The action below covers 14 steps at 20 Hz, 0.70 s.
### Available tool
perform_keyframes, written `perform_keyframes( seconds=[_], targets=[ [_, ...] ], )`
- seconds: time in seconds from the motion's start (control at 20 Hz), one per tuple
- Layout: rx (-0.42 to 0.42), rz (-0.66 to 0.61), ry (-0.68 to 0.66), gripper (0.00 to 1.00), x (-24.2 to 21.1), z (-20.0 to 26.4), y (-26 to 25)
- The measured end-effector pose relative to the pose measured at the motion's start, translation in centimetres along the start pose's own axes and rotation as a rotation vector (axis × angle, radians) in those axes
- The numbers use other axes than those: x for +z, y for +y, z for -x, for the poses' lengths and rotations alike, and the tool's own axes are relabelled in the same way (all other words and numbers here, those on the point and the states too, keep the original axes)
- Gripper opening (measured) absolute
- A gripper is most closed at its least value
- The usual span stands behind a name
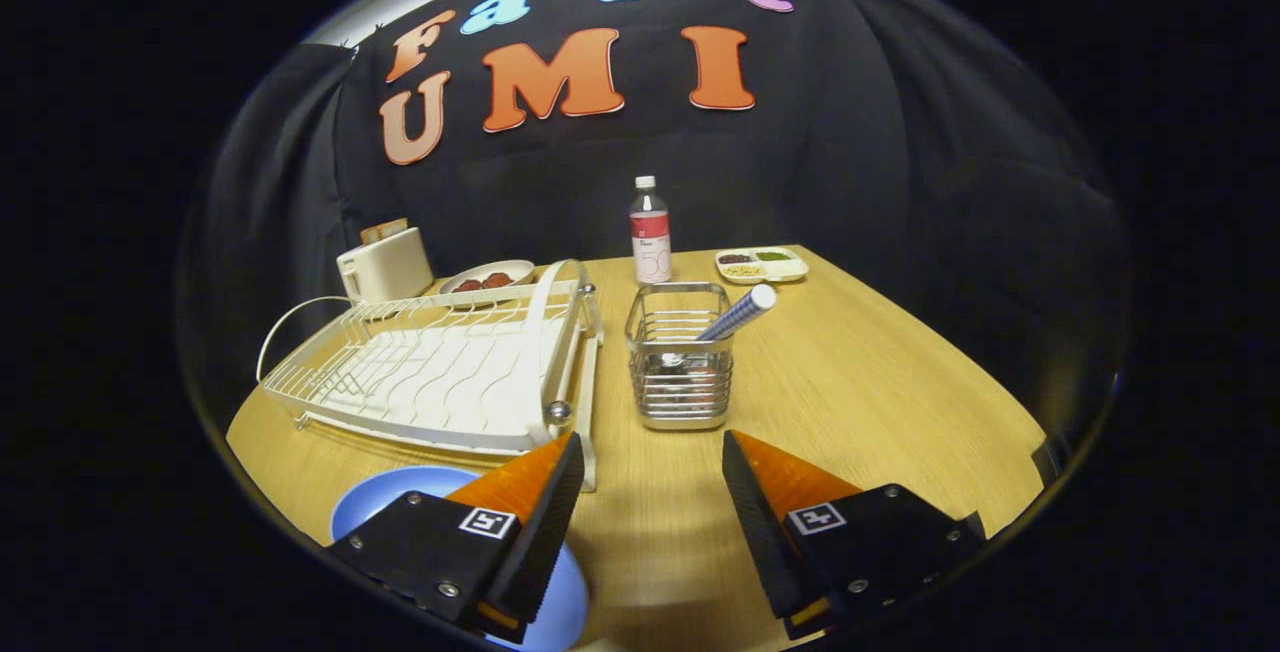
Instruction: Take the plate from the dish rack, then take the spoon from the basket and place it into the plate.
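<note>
The gripper hovers low over the near part of the wooden desk, its jaws wide apart with nothing between them but bare wood. The blue plate lies flat on the desk at the near left, partly hidden under the left finger. Just beyond that finger stands the white dish rack, its slots holding nothing. Slightly right of the rack, straight ahead of the gap between the jaws, sits the wire basket. The spoon stands in it, its blue-checked handle leaning out to the right over the rim. Farther back, a bottle with a red label stands upright behind the basket. At the far left are a white toaster and a bowl of reddish food; at the far right lies a divided tray.
</note>
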<state>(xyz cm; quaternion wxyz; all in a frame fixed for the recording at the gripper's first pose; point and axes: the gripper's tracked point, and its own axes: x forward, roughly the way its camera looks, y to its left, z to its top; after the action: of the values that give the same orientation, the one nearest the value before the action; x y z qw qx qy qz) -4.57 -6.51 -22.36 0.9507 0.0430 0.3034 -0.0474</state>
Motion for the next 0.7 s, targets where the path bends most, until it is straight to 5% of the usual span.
perform_keyframes(
  seconds=[0.3, 0.4, 0.55, 0.7],
  targets=[
    [-0.037, -0.063, -0.094, 0.83, 4.1, -2.0, -2.0],
    [-0.035, -0.083, -0.1, 0.76, 4.7, -2.7, -2.1],
    [-0.031, -0.106, -0.09, 0.51, 5.0, -4.0, -1.9],
    [0.003, -0.15, -0.082, 0.41, 4.9, -4.8, -1.1]
  ],
)
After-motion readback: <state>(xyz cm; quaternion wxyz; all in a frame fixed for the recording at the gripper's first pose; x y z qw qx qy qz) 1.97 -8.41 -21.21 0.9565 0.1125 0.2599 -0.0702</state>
